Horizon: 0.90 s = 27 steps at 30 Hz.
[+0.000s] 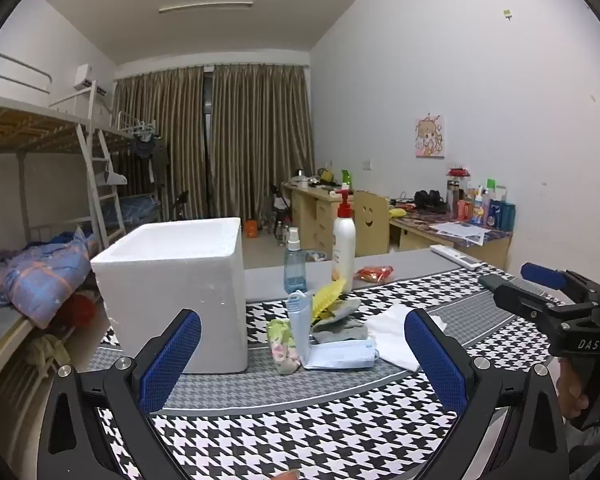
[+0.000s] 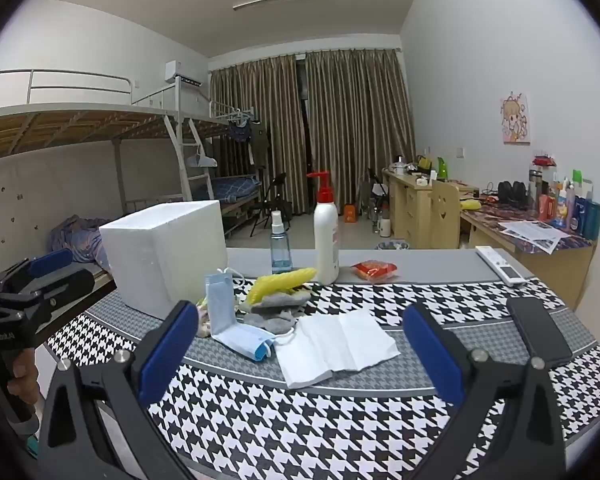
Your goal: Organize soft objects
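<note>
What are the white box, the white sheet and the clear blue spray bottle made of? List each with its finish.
White box: likely expanded foam, matte, with thick walls and a faintly grainy face.
White sheet: seems tissue or thin paper, matte, folded, with soft creases.
Spray bottle: looks like tinted clear plastic, glossy; you see through it.
</note>
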Available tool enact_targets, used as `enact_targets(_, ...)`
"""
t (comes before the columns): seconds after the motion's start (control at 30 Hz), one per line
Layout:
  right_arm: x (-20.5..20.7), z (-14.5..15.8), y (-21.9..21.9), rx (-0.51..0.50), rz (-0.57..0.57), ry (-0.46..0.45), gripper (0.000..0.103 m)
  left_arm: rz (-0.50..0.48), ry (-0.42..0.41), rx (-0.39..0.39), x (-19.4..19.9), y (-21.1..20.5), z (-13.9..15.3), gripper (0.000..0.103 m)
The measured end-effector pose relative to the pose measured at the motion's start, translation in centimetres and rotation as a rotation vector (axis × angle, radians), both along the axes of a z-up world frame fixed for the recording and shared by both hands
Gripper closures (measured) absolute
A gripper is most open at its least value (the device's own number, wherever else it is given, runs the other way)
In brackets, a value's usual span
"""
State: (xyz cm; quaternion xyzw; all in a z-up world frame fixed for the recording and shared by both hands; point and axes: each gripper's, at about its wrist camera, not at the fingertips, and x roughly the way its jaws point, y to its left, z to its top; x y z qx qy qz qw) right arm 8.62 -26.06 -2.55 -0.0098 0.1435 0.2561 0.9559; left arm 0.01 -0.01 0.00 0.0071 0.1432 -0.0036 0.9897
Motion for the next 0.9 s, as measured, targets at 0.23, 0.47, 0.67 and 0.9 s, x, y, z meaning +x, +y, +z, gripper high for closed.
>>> enact_targets(0.23, -0.3, 0.2, 0.0, 0.006, 0.0, -0.01, 0.0, -0.021, -0.023, -0.005, -0.4, -0.1, -0.3, 0.001)
enact_targets(0.47, -0.2, 0.2, -0.3, 0.0, -0.001, -0.018, 0.0, -0.014, -0.018, -0.02, -0.6, 0.0, 0.3, 0.001)
enact_targets(0.67, -0.4, 0.4, -0.2, -0.005, 0.007, -0.022, 0.0, -0.01, -0.026, -0.027, -0.8, -0.1, 0.4, 0.001)
enact_targets(0.9, -0.5, 0.5, -0.3, -0.005, 0.007, -0.027, 0.0, -0.002, -0.021, -0.037, -1.0, -0.1, 0.6, 0.001)
